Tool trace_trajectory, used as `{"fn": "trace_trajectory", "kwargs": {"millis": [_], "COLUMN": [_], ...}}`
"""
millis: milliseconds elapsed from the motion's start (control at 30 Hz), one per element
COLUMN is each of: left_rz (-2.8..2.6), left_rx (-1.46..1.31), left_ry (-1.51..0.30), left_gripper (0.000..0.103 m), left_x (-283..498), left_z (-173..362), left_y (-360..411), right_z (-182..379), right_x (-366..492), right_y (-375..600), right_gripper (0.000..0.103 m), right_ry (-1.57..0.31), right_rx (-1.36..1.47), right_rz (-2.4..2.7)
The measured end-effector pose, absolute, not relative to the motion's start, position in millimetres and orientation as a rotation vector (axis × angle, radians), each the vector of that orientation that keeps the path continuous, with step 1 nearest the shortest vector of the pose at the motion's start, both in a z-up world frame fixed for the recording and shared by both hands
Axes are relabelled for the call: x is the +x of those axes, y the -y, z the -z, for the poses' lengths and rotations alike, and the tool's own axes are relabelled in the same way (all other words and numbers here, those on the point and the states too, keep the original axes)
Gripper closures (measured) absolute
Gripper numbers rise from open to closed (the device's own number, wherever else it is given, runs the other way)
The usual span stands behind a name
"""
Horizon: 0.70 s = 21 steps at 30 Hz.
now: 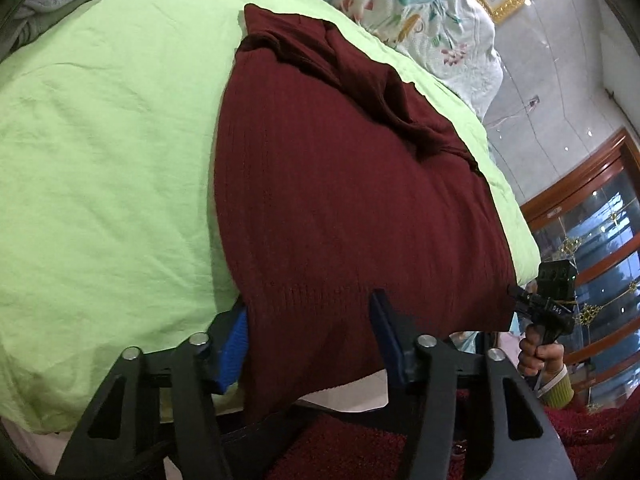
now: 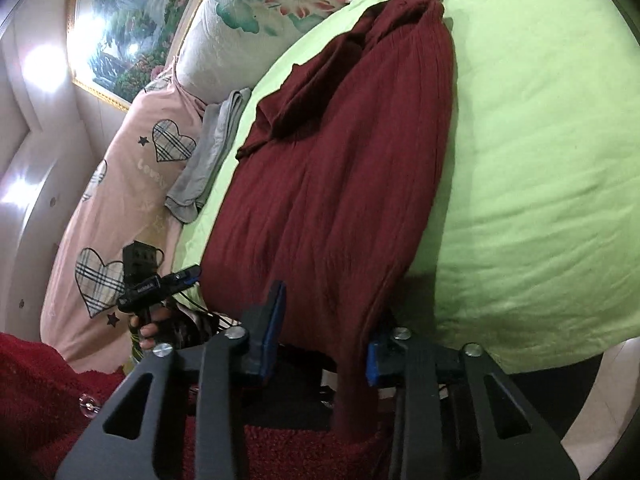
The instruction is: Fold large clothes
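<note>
The maroon sweater (image 1: pixel 352 200) lies lengthwise on the green bed (image 1: pixel 100 160), its long axis running far; both the left gripper (image 1: pixel 308 344) and right gripper (image 2: pixel 324 336) (jaws wide) straddle its near hem.

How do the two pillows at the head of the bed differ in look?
The floral pillow is white with teal leaves and pink-red flowers; the pink pillow carries plaid hearts, small stars and lettering. The floral pillow lies beside the framed painting; the pink pillow lies nearer the left gripper. Both border the green sheet.
</note>
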<state>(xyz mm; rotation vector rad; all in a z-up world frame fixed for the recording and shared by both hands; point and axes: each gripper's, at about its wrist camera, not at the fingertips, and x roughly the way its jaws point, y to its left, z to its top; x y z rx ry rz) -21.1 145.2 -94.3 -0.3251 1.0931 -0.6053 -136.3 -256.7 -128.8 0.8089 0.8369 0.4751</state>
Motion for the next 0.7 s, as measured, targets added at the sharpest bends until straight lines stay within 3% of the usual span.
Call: {"fn": "trace_trajectory", "kwargs": {"millis": [33, 100, 133, 367, 700], "left_rz": [0.600, 0.577, 0.563, 0.522, 0.551], "left_rx": [-0.319, -0.312, -0.318, -0.433, -0.440], "left_ry": [-1.096, -1.107, -1.111, -1.066, -0.859], "left_gripper": [0.064, 0.092, 0.095, 0.099, 0.100], "left_x": [-20, -19, -19, -21, 0], "left_z": [94, 95, 96, 81, 3], "left_y": [-146, -148, -149, -157, -146], "right_z": [129, 128, 127, 102, 59], "right_x": [-136, -134, -135, -135, -115], "right_y": [257, 255, 257, 265, 278], "right_gripper": [0.081, 0.092, 0.096, 0.098, 0.098], "right_ry": [-0.840, -0.843, -0.839, -0.686, -0.530], "right_rx": [0.801, 0.789, 0.789, 0.877, 0.910], "right_rz": [-0.474, -0.459, -0.458, -0.527, -0.565]}}
